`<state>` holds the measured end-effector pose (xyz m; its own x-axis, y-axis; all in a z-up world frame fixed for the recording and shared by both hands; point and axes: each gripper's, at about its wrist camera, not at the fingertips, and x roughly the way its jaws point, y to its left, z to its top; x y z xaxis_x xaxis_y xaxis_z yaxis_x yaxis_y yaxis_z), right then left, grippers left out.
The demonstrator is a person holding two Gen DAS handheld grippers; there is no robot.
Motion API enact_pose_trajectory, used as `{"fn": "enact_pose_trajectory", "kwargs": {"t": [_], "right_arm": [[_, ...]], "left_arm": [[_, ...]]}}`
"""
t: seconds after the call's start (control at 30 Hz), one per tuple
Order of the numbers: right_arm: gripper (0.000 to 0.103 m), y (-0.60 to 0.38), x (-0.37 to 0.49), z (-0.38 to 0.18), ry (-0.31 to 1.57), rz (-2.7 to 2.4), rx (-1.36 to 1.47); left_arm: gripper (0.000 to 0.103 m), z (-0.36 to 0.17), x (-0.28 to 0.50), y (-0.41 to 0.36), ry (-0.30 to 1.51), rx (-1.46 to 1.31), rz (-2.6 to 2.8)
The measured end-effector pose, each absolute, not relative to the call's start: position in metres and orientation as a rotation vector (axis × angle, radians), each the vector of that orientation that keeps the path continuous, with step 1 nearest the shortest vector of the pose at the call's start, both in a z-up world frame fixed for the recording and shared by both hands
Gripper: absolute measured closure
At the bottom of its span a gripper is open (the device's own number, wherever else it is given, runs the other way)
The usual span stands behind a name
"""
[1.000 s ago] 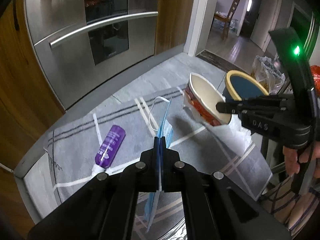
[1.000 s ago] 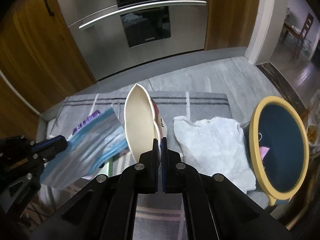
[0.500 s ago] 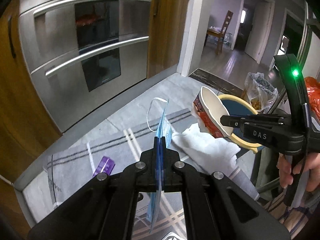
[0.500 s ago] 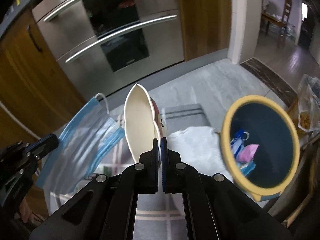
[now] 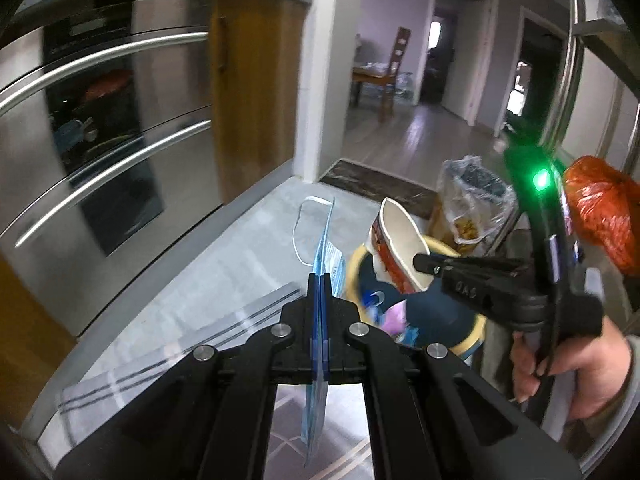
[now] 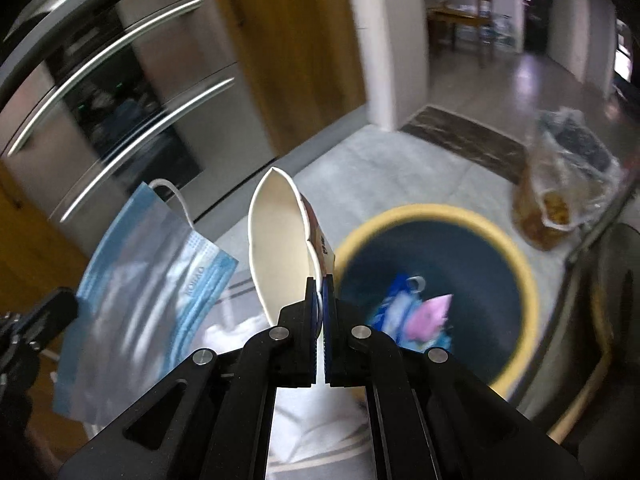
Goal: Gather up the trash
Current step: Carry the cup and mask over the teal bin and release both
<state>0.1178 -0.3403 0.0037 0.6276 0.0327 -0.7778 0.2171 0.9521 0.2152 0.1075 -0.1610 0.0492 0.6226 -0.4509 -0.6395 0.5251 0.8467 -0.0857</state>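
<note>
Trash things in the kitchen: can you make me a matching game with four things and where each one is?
Things:
1. face mask
2. paper cup
3. trash bin
4. pink wrapper

Where:
A. lying inside the bin
B. pinched in the right gripper
C. on the floor, yellow rim, dark inside
D. pinched in the left gripper

Pairs: 1-D, 2-B, 3-C, 4-A

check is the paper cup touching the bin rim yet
Apart. In the right wrist view the paper cup, pinched in the right gripper, hangs in the air left of the bin, with floor showing between them.
</note>
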Motion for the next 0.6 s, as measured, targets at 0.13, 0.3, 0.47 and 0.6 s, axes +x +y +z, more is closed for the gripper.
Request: {"fn": "enact_pose_trajectory", "kwargs": {"t": [0.13, 0.3, 0.47, 0.6], "right_arm": [[0.1, -0.37, 0.121, -0.007, 0.923, -0.172, 0.334], [0.1, -0.386, 0.125, -0.022, 0.984, -0.205, 0.351], [0.1, -0.4, 0.125, -0.031, 1.02, -0.234, 0.392], [0.1, -0.416, 0.123, -0.06, 1.109, -0.261, 0.526]], "left_arm": [[0.103, 0.048, 0.118, -0.197, 0.695, 0.142, -0.607], [0.102, 0.045, 0.13, -0.238, 0.686, 0.176, -0.642], [0.103, 0.034, 0.143, -0.26, 0.714, 0.167, -0.659], [0.103, 0.02, 0.156, -0.276, 0.746, 0.171, -0.671]]}}
